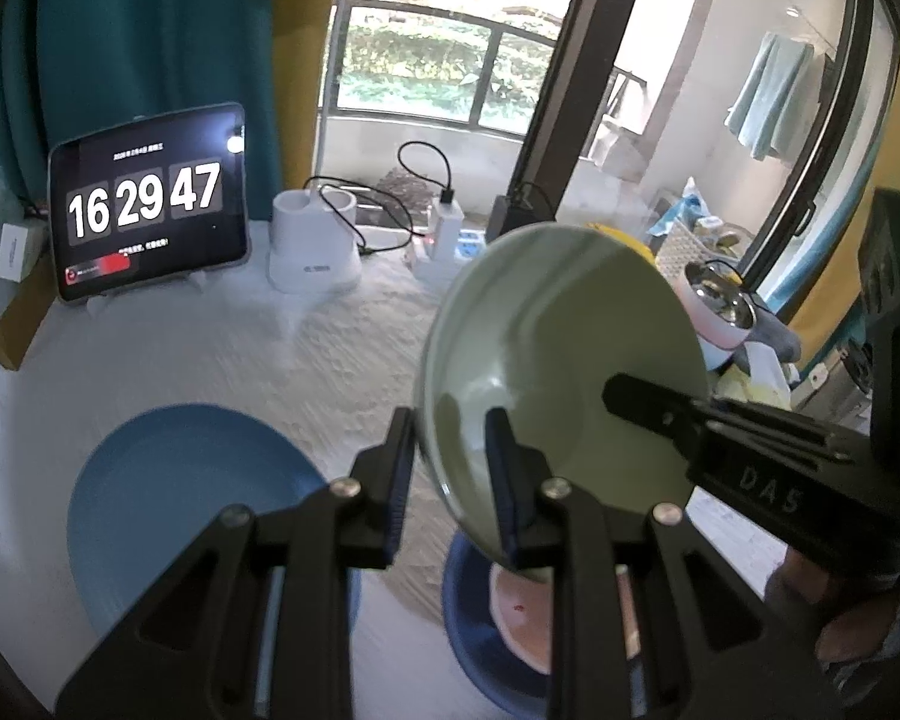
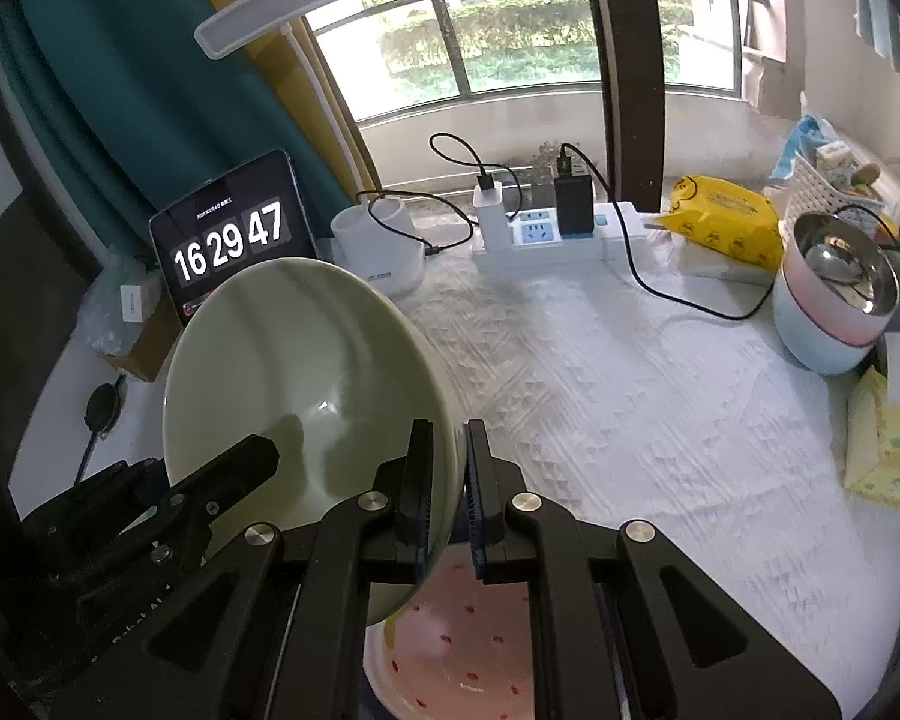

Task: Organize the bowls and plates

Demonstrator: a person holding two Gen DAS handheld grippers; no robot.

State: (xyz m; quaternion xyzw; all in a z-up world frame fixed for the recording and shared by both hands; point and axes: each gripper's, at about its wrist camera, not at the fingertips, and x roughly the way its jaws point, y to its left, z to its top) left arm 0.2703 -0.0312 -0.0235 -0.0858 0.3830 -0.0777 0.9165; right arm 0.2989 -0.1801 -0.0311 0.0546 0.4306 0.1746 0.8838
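Observation:
A pale green bowl hangs tilted above the table, held from both sides. My left gripper is shut on its left rim, one finger outside the wall and one inside. My right gripper is shut on the opposite rim of the same green bowl; its finger reaches into the bowl from the right in the left wrist view. Right below sits a pink bowl with small red dots, nested in a dark blue bowl. A flat blue plate lies on the table to the left.
At the back stand a tablet clock, a white holder and a power strip with cables. A yellow pack, a steel bowl in stacked pink and white bowls and a tissue pack sit right.

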